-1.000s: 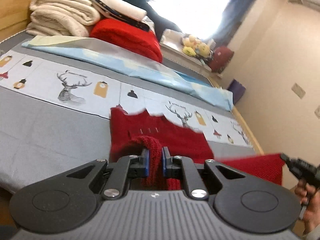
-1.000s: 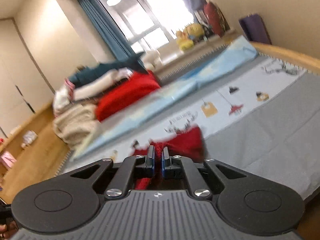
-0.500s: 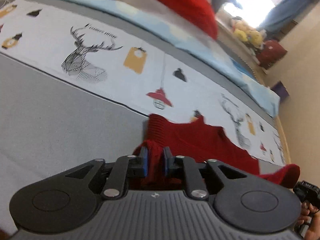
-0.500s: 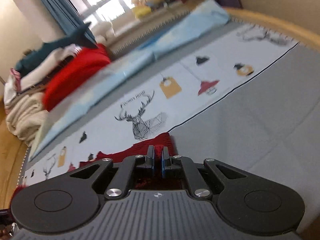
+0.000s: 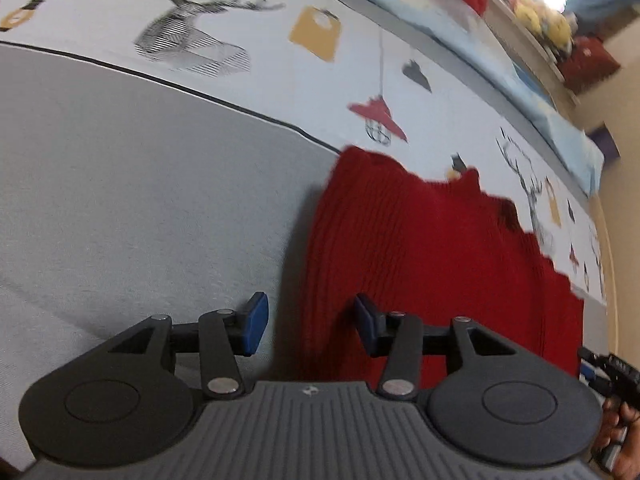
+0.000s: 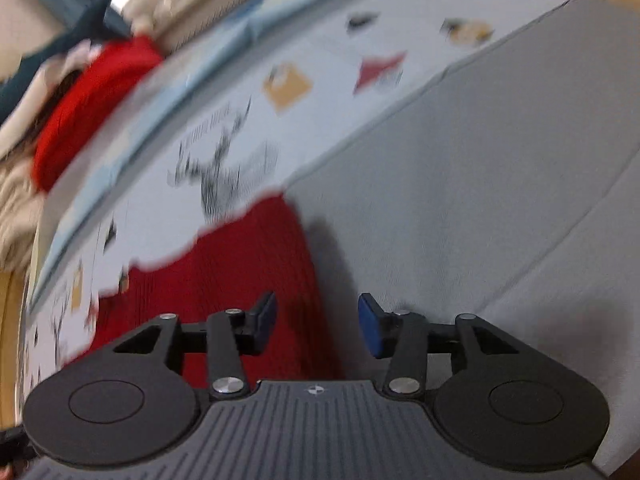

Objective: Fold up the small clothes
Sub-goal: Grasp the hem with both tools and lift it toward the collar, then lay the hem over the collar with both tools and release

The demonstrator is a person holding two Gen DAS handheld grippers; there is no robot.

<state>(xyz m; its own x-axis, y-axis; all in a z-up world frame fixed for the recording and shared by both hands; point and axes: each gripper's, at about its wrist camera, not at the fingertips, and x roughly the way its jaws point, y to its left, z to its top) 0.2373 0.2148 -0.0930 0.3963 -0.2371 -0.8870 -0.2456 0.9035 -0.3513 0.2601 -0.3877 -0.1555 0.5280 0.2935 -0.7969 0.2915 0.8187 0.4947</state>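
- A dark red ribbed knit garment [image 5: 432,264] lies spread flat on a bed covered by a grey sheet with a pale printed band of deer heads, lamps and tags [image 5: 120,184].
- In the left wrist view the left gripper [image 5: 308,322], black with blue pads, points down at the garment's near left edge. That edge runs up from 6 o'clock between the pads; the red cloth fills the view from 12 to 4 o'clock.
- The left jaws are opening; the cloth edge lies between them, yet neither pad presses on it.
- At 4 o'clock of this view a hand holding the other black tool [image 5: 616,384] shows at the garment's far corner.
- In the right wrist view, which is blurred, the right gripper [image 6: 316,322] points at the garment's near right edge [image 6: 248,280]. Red cloth lies from 9 to 12 o'clock.
- The right jaws are opening too; the cloth edge sits between the pads, apart from both.
- Bare grey sheet lies open at 9 o'clock of the left gripper and at 3 o'clock of the right.
- A bright red folded item [image 6: 88,104] rests well apart, at 10 o'clock in the right view.
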